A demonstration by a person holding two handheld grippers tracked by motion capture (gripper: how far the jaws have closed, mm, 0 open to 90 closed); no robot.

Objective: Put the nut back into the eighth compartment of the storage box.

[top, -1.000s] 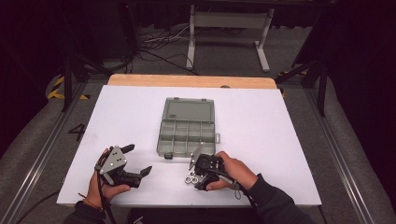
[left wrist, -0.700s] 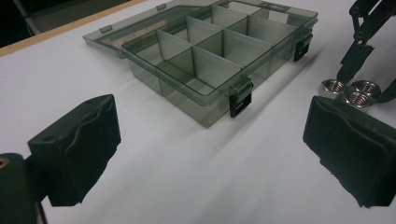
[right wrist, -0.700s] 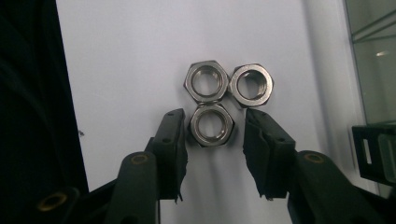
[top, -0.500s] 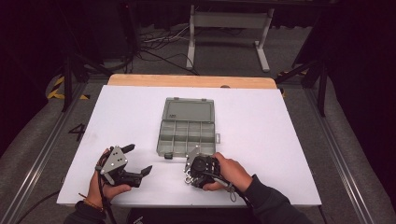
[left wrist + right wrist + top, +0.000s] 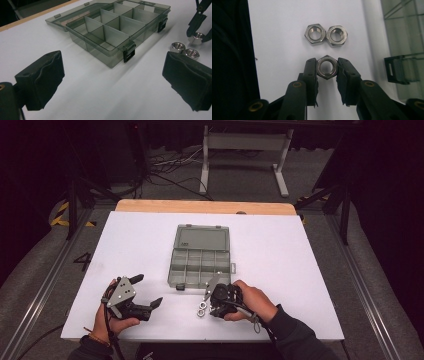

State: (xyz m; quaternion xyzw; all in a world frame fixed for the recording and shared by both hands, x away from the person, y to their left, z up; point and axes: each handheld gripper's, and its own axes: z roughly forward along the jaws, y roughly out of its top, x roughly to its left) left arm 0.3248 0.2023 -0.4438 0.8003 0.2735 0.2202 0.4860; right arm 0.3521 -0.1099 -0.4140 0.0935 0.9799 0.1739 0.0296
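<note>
My right gripper (image 5: pixel 326 67) is shut on a steel hex nut (image 5: pixel 326 68), the pads pressing its two flat sides just above the white table. Two more hex nuts (image 5: pixel 314 33) (image 5: pixel 337 35) lie touching side by side beyond it. In the high view the right gripper (image 5: pixel 206 304) is at the front centre beside those loose nuts (image 5: pixel 201 309). The left gripper view shows the held nut (image 5: pixel 197 38) and the loose pair (image 5: pixel 177 47). My left gripper (image 5: pixel 147 291) rests at the front left, open with nothing between its pads (image 5: pixel 40 75).
A grey clear organizer box (image 5: pixel 200 257) with several compartments stands open in the middle of the white table (image 5: pixel 300 270), its lid (image 5: pixel 202 239) laid back and black latches (image 5: pixel 128 53) facing me. A metal stand (image 5: pixel 245 150) is on the floor beyond the table.
The right hand has shifted only slightly over the nuts. The left hand and the box have stayed put.
</note>
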